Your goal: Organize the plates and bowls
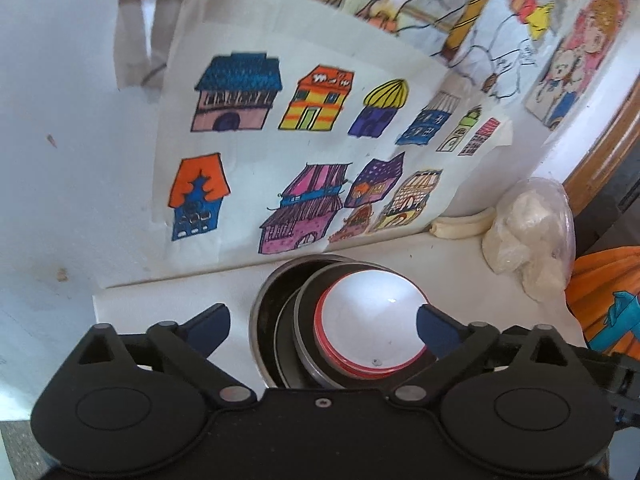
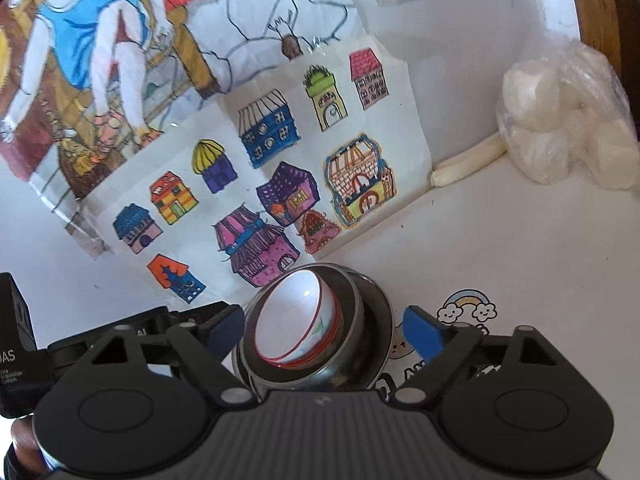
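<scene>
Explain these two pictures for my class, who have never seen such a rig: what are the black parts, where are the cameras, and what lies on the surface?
A person holds a tool in each hand; each carries its own camera looking along two blue-tipped fingers. One picture shows the left hand-held gripper, the other the right hand-held gripper. Both are open and hold nothing. Between the fingers sits a white bowl with a red rim, nested in dark metal dishes on a white table. Drawings of houses hang behind; a plastic bag lies to the right.
</scene>
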Tool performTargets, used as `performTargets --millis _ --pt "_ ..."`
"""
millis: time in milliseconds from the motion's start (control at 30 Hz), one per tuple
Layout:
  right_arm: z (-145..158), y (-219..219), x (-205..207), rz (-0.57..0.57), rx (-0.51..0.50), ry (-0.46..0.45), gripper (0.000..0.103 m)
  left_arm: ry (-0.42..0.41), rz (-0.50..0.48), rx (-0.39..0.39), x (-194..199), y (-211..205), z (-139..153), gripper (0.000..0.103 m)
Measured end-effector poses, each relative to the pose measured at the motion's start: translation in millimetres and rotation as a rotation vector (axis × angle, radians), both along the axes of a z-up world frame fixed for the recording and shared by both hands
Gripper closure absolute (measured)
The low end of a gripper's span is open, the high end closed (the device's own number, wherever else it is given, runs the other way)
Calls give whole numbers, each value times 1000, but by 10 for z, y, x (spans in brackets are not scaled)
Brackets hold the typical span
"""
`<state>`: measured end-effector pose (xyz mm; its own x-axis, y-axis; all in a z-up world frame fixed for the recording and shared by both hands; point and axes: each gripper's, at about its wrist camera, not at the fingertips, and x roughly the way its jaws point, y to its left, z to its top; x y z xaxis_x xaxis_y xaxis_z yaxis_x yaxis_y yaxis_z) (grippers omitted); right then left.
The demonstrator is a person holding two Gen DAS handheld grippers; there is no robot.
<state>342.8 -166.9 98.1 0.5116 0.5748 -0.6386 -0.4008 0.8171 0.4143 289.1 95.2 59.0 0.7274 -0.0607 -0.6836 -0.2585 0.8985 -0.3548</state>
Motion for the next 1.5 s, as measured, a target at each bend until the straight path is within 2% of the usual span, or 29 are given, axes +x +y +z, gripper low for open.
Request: performTargets --millis 233,567,1067,1167,1500 --pt "33 -135 -286 2 10 -102 1 -41 4 38 -210 -86 41 1" --pt "-56 -415 -728 -67 25 -277 0 -156 38 101 -692 -277 -82 1" --pt "-291 -618 -1368 -149 -10 -431 0 -223 56 221 -1214 -444 -428 1" --pt "-385 -669 -1459 -185 -1 -429 0 -224 58 254 -1285 -490 -525 1" --pt "-523 -791 -1751 -221 -35 -497 0 -258 52 253 -1485 -543 -636 1"
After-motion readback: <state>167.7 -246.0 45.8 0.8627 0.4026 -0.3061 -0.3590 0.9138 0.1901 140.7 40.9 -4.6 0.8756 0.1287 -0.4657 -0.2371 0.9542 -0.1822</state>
